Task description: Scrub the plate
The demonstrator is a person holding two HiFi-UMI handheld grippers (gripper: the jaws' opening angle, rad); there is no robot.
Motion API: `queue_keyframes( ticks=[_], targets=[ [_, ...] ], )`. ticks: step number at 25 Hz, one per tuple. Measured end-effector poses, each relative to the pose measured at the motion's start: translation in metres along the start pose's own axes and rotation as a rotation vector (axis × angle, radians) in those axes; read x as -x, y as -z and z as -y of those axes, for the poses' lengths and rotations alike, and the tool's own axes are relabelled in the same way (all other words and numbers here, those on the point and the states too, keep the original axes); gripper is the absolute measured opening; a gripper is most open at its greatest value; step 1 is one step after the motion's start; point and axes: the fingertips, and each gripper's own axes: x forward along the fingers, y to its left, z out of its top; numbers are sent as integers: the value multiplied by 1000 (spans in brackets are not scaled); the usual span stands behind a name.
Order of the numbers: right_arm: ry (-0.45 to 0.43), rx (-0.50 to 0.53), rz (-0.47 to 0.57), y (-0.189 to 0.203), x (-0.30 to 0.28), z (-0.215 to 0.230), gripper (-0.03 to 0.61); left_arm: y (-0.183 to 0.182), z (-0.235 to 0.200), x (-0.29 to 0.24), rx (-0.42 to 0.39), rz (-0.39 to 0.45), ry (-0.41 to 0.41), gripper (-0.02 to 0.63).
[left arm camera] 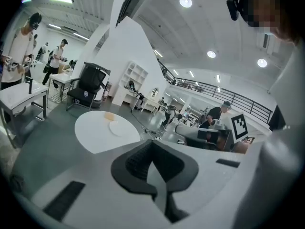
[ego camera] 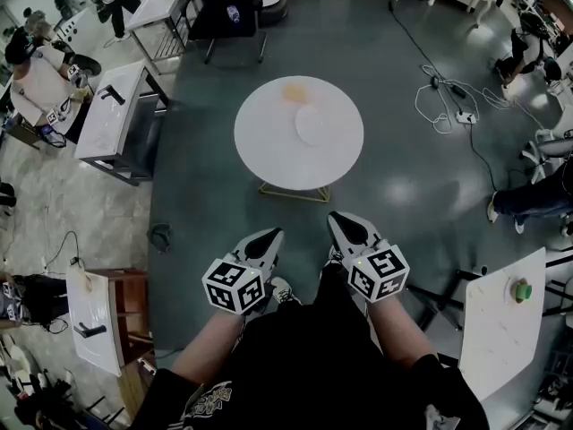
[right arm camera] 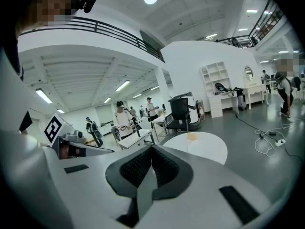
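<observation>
A white plate (ego camera: 315, 124) lies on a round white table (ego camera: 269, 146) ahead of me, with a yellow-orange sponge (ego camera: 295, 92) just beyond it. The plate (left arm camera: 116, 127) and sponge (left arm camera: 109, 116) show small in the left gripper view, and the plate (right arm camera: 200, 145) and sponge (right arm camera: 192, 136) in the right gripper view. My left gripper (ego camera: 271, 235) and right gripper (ego camera: 335, 218) hang side by side near my body, well short of the table. Both are shut with nothing between the jaws.
A black office chair (ego camera: 228, 12) stands beyond the round table. Rectangular white tables (ego camera: 116, 119) are at the left and one (ego camera: 501, 325) at the right with a green object (ego camera: 520, 289). Cables and a power strip (ego camera: 465, 116) lie on the floor at right. People work around the room.
</observation>
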Motion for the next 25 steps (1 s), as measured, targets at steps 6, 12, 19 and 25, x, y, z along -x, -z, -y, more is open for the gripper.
queue_keyframes(
  ticks=[6, 12, 19, 25],
  targets=[
    [7, -4, -12, 0, 1, 7, 21, 0, 2, -7, 6, -9, 3, 6],
    [-7, 0, -19, -7, 0, 20, 21, -6, 3, -19, 12, 1, -13, 6],
    [-36, 10, -37, -16, -9, 53, 21, -16, 4, -45, 32, 17, -53, 6],
    [-72, 2, -63, -20, -23, 85, 21, -25, 1, -74, 53, 22, -94, 6]
  ],
)
